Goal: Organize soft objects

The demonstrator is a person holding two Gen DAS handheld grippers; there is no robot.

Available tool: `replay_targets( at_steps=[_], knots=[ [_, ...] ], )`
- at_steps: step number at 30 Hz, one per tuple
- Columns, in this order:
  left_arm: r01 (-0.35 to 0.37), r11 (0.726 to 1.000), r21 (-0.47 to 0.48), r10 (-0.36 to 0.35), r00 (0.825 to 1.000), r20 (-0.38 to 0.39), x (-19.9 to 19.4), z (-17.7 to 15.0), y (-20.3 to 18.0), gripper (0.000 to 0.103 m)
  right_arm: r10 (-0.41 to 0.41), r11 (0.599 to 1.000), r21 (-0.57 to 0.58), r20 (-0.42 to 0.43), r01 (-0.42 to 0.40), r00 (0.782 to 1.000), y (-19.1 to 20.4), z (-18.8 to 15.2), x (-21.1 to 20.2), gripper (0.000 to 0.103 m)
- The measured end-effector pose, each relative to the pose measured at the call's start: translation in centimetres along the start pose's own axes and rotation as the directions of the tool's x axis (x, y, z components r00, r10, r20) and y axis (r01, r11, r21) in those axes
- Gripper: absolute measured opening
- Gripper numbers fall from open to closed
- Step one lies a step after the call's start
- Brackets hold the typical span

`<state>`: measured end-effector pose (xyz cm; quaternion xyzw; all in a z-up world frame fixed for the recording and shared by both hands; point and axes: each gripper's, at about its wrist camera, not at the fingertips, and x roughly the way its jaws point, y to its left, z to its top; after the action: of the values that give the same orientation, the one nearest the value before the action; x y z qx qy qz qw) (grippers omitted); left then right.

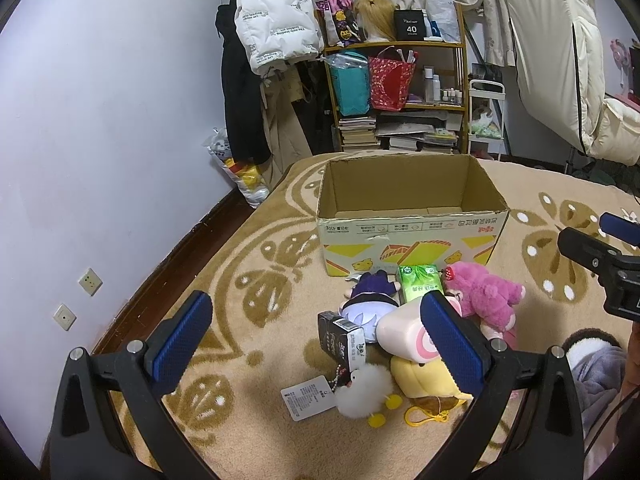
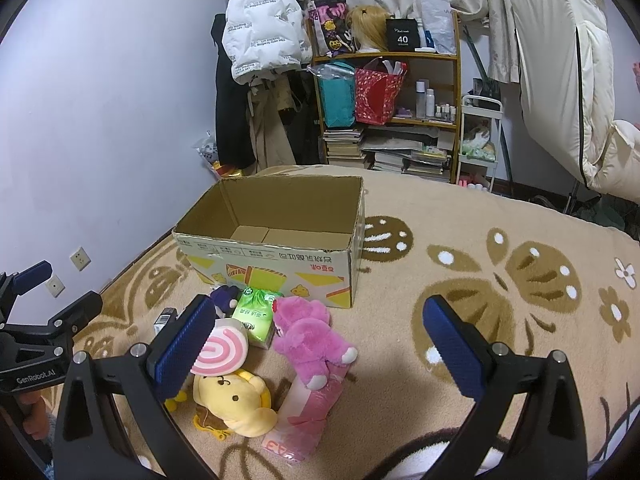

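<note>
Plush toys [image 2: 310,336] look light and squashy, best pinched across a plump body, while both grippers [image 1: 316,336] [image 2: 320,338] hang released and empty.

Plush toys [image 2: 308,332] heaped before the box [image 2: 280,256] — on the blanket [image 2: 500,280].

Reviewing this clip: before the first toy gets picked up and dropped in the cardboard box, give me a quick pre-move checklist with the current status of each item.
1. Left gripper open and holding nothing: ok.
2. Right gripper open and holding nothing: ok.
3. Cardboard box open at the top, nothing inside: ok.
4. Toys free of the box: ok; pink plush bear, yellow plush and swirl roll plush lie on the blanket in front of it.
5. Target isolated: not ok; the toys overlap, and the bear lies on a pink packet.
6. Non-plush items mixed in: not ok; green tissue pack sits among the toys.
</note>
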<state>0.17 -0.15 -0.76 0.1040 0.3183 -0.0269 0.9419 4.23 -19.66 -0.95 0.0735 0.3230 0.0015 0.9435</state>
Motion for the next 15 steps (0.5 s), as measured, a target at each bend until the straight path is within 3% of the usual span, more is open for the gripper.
replay_targets(
  at_steps=[15],
  knots=[
    [0.002, 1.0, 0.001, -0.002, 1.0, -0.001, -0.01, 0.02, -0.06, 0.103, -0.002, 1.0, 0.001, -0.002, 0.002, 1.0, -0.05, -0.05, 0.02, 0.103]
  ],
)
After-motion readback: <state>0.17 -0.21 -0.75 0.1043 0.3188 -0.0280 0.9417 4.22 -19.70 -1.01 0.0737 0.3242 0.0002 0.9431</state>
